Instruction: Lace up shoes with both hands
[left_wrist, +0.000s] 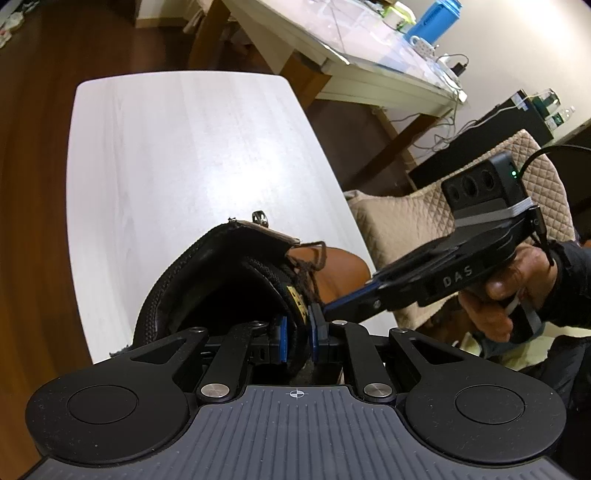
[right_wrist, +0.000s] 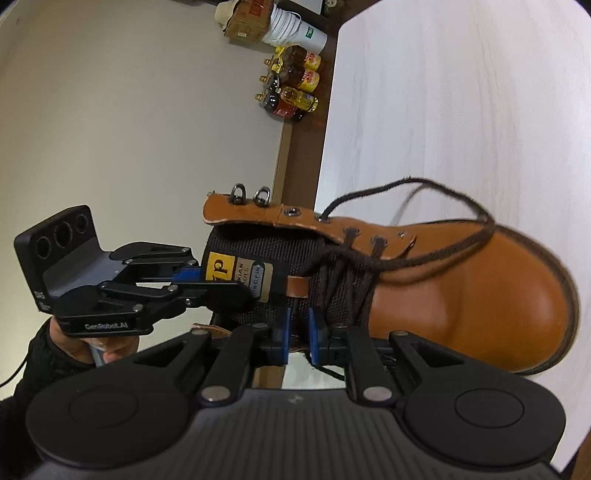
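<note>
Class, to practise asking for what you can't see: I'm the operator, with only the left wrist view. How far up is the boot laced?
Observer: The dark brown lace runs through only the lower eyelets of the tan leather boot.
Operator: And above those?
Observer: The next round metal eyelet stands empty.
Operator: Where is the slack?
Observer: A loose loop of it arcs over the toe.

Both views are evenly lit; glare is washed across the pale worktop, and edges are bent by fisheye distortion.
</note>
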